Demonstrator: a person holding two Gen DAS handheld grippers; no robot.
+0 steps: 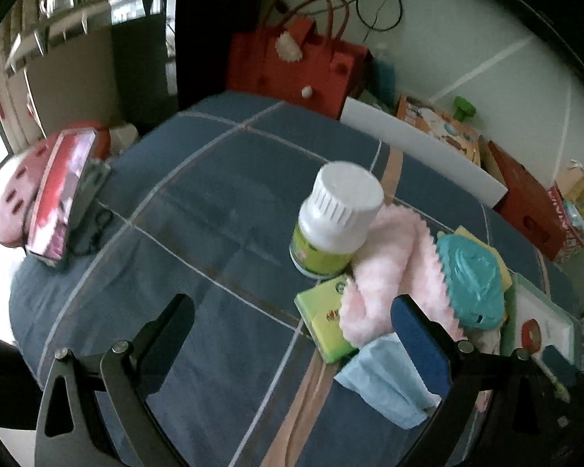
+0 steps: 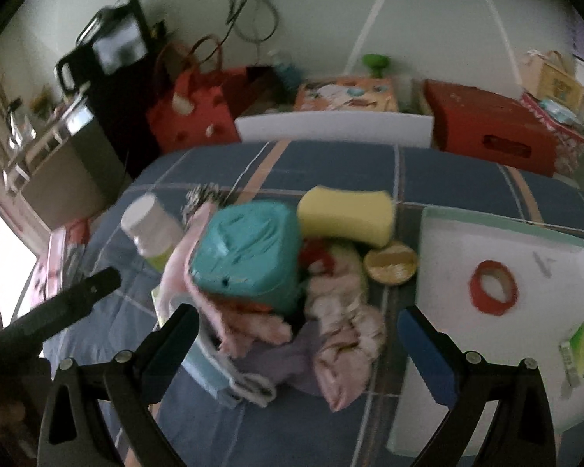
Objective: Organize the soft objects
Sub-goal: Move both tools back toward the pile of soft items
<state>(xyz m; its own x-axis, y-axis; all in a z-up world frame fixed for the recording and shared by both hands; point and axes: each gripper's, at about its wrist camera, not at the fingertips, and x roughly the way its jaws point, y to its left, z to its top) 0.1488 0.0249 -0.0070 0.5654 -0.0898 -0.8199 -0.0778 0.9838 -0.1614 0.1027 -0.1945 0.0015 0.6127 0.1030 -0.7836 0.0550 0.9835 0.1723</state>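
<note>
A pile of soft things lies on the blue checked cloth point(image 1: 198, 202): a pink fluffy cloth point(image 1: 393, 257), a teal packet point(image 1: 471, 276), a light blue face mask point(image 1: 385, 381), a yellow sponge point(image 2: 346, 214) and crumpled pink fabric point(image 2: 342, 334). My left gripper point(image 1: 292, 323) is open and empty, its right finger beside the mask. My right gripper point(image 2: 298, 330) is open and empty, low over the pile, with the teal packet point(image 2: 249, 253) and pink cloth point(image 2: 253, 327) between its fingers. The left gripper's finger point(image 2: 78, 295) shows at the left of the right wrist view.
A white-capped bottle point(image 1: 335, 218) stands by the pile, also in the right wrist view point(image 2: 152, 229). A green box point(image 1: 323, 319) lies under the pink cloth. A white tray point(image 2: 556, 249) holds a red tape roll point(image 2: 492, 286). A red iron point(image 1: 62, 198) sits far left. Red bag point(image 1: 299, 62) and boxes stand behind.
</note>
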